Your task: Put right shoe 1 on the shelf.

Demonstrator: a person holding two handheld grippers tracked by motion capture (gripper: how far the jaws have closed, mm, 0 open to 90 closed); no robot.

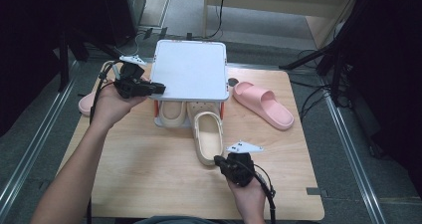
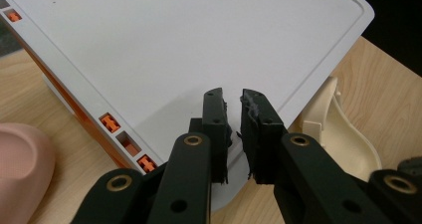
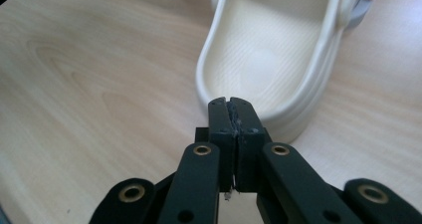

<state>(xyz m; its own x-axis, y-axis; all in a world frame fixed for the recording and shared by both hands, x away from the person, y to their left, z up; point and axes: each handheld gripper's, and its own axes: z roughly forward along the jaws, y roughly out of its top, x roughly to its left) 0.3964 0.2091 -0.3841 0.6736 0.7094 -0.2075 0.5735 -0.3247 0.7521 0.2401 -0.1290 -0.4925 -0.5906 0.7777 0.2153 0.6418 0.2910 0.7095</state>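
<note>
1. A person stands at the near side of a wooden table (image 1: 149,174), a gripper in each hand, forearms coming in from the near edge.
2. Toward the far side of the table stands a low white rack (image 1: 189,69) with a flat top and orange fittings at its corners.
3. One cream clog (image 1: 171,112) sits tucked under the rack's top. A second cream clog (image 1: 208,137) lies with its toe under the rack and its heel sticking out toward the person.
4. The right gripper (image 1: 221,160) is at the heel of that second clog. In the right gripper view its jaws are pressed flat together with nothing between them, and their tips (image 3: 232,104) rest right against the outside of the heel rim (image 3: 268,119). It is touching the clog, not gripping it.
5. The left gripper (image 1: 160,88) is held at the left edge of the rack's top. In the left gripper view its jaws stand a narrow slit apart over the near corner of the white top (image 2: 199,50); I cannot tell whether they pinch the edge.
6. A pink slipper (image 1: 263,104) lies on the table to the right of the rack, well apart from the clogs.
7. Another pink slipper (image 1: 87,104) lies to the left, partly hidden behind the left hand (image 1: 112,107).
</note>
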